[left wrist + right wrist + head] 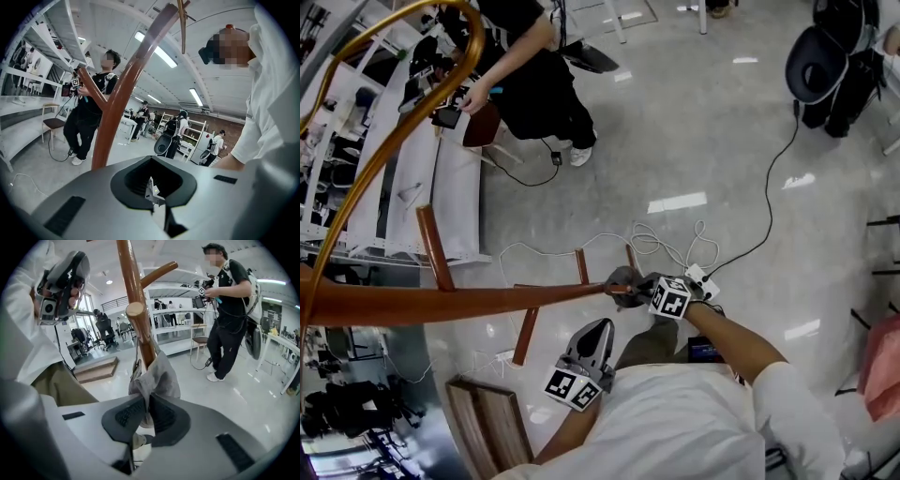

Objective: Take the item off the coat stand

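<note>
The wooden coat stand (441,305) runs from the left edge toward the middle of the head view, its pegs sticking out. A grey cloth item (623,278) hangs at a peg near its end. My right gripper (639,286) is shut on this cloth. In the right gripper view the grey cloth (161,376) is pinched between the jaws of the right gripper (146,401), draped against the pole (136,301) below a round peg end. My left gripper (598,330) hangs lower, apart from the stand, jaws together and empty. In its own view the left gripper (152,187) points past the pole (122,89).
A person in black (534,84) stands at the back holding a device. White cables and a power strip (698,275) lie on the floor beyond the stand. A wooden step (487,422) sits at lower left, white shelving (412,178) at left, a black chair (820,66) at top right.
</note>
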Demonstrator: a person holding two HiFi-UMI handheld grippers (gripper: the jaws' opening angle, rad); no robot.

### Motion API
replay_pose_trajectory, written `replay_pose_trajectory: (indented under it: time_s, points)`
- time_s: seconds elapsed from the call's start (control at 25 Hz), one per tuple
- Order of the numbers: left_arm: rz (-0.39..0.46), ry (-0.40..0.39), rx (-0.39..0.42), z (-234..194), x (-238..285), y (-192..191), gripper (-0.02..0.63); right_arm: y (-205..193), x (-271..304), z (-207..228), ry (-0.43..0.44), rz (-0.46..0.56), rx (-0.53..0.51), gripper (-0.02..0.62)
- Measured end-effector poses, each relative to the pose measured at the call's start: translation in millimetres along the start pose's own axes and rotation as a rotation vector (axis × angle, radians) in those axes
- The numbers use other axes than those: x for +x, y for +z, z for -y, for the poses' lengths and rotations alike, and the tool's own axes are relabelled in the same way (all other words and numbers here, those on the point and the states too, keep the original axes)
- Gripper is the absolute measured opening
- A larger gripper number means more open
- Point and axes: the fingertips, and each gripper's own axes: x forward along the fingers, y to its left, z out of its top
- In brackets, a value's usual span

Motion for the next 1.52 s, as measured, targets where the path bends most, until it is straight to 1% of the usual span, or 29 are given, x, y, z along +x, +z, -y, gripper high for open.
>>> replay_pose_trajectory:
  time_s: [0.32,0.6,0.84,0.96,1.12,1.52]
  points:
    - [0.016,0.000,-0.022,2,-7,-5,0.011,8,-20,0,-0.026,0.030,0.018,0.035]
    - [0.042,-0.028,-0.032,21,8,-2,0.011,15,-63,-4,-0.057,0.090,0.029,0.034]
    - [0.058,-0.057,-0.034,45,18,2,0.011,17,-117,-9,-0.108,0.153,0.053,0.034]
    - [0.067,-0.066,-0.034,55,22,4,0.011,16,-143,-10,-0.141,0.180,0.057,0.034]
    - [0.074,-0.080,-0.032,69,31,4,0.011,23,-183,-13,-0.185,0.253,0.071,0.034]
    - [0.144,-0.142,0.008,109,53,16,0.011,31,-302,-19,-0.381,0.458,0.137,0.034]
